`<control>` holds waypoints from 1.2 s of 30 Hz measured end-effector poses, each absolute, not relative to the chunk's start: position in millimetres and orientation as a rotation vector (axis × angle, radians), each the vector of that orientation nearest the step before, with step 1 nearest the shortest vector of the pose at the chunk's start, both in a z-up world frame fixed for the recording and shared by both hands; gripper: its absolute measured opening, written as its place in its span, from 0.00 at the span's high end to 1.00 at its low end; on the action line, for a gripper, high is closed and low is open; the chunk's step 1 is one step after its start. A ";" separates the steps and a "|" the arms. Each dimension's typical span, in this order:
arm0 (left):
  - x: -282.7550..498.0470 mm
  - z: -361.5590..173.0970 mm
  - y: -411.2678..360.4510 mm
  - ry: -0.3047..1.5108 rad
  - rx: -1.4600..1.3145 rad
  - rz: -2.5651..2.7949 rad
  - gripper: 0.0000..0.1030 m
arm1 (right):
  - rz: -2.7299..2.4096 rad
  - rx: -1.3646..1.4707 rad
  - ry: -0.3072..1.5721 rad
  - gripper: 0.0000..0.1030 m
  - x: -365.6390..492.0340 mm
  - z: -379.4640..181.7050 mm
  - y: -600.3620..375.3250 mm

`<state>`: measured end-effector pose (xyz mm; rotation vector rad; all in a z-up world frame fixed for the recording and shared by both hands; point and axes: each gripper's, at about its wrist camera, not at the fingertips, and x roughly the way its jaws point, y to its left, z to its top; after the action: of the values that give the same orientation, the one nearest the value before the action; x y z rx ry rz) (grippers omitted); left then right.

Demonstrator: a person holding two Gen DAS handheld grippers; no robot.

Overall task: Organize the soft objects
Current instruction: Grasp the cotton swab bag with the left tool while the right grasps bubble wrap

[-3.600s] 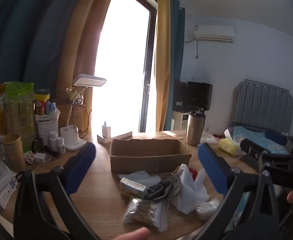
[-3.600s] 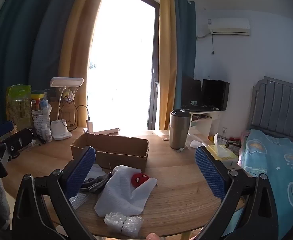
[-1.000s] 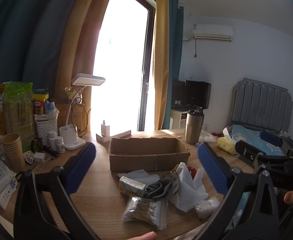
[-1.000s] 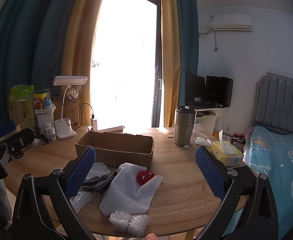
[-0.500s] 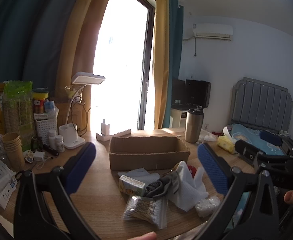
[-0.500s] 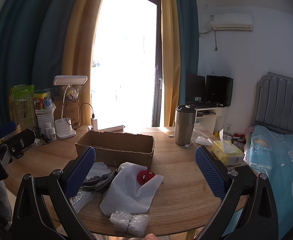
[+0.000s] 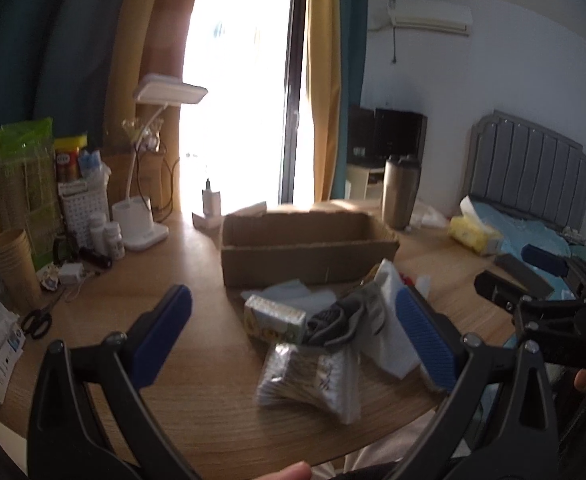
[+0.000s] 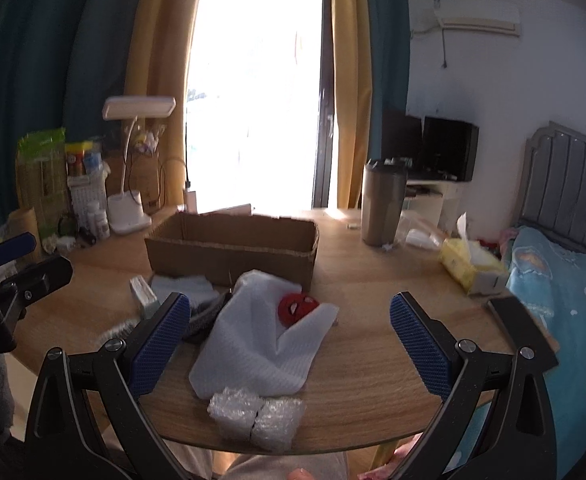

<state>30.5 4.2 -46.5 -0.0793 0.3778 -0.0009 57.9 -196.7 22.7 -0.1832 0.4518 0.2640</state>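
An open cardboard box (image 7: 309, 248) sits mid-table, also in the right wrist view (image 8: 233, 246). In front of it lies a pile: a white foam sheet (image 8: 257, 344), a red ball (image 8: 298, 307), grey fabric (image 7: 343, 320), a small tissue pack (image 7: 275, 316), a bag of cotton swabs (image 7: 313, 376) and bubble wrap (image 8: 257, 412). My left gripper (image 7: 293, 336) is open and empty above the swab bag. My right gripper (image 8: 289, 348) is open and empty above the foam sheet.
A desk lamp (image 7: 145, 216), bottles, paper cups (image 7: 11, 264) and scissors (image 7: 37, 320) crowd the table's left. A steel tumbler (image 8: 383, 204) and yellow tissue box (image 8: 473, 266) stand at the right. A bed (image 8: 573, 280) lies beyond the table's right edge.
Both grippers have tilted down and moved in towards the pile; the table and objects now sit larger and lower in both views. Both stay open.
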 end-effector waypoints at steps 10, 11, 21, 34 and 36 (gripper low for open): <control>69.8 -99.4 1.1 0.584 -0.084 -0.049 0.00 | 0.290 -0.181 0.598 0.01 81.5 -25.5 -197.7; 73.1 -103.0 0.3 0.598 -0.083 -0.054 0.00 | 0.293 -0.180 0.615 0.01 84.3 -29.9 -197.5; 95.2 -132.2 -17.2 0.717 -0.021 -0.072 0.00 | 0.355 -0.170 0.734 0.02 87.8 -56.4 -200.7; 100.8 -142.3 -19.6 0.757 -0.009 -0.090 0.27 | 0.403 -0.170 0.803 0.56 89.0 -70.0 -198.4; 100.0 -141.3 -19.7 0.754 -0.011 -0.096 0.34 | 0.405 -0.170 0.798 0.57 88.4 -68.1 -199.1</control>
<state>100.0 -19.7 -141.3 -0.0111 0.7542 -0.0957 88.4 -199.1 -68.1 -0.1695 0.7978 0.4053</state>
